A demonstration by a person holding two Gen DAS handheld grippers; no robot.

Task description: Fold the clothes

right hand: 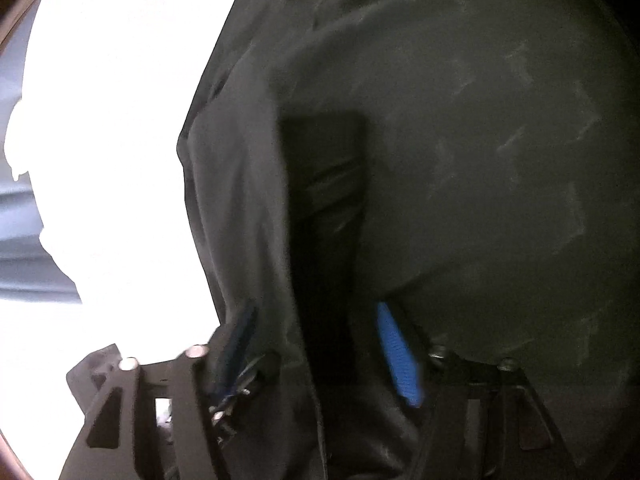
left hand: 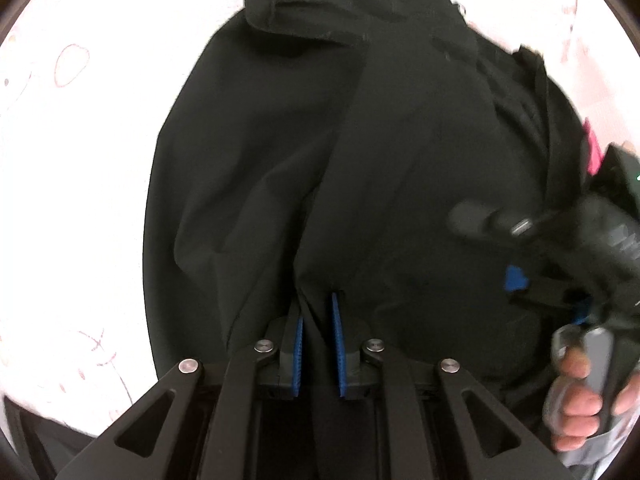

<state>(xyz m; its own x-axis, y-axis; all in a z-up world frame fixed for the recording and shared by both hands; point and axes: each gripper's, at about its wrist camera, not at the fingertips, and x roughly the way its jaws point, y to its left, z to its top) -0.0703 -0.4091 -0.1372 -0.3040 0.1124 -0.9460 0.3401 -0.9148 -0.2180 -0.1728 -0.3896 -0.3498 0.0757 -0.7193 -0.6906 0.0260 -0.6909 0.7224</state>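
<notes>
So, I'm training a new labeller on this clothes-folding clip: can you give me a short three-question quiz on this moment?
1. True or false: the left tongs are pinching a fold of the black garment.
2. What lies under the garment? A) a bare wooden floor B) a white sheet with a faint pink print C) a green mat
3. In the left wrist view, what grips the handle of the right tongs?

Key:
1. True. The blue pads stand close together with cloth between them.
2. B
3. A person's hand, seen at the lower right.
</notes>
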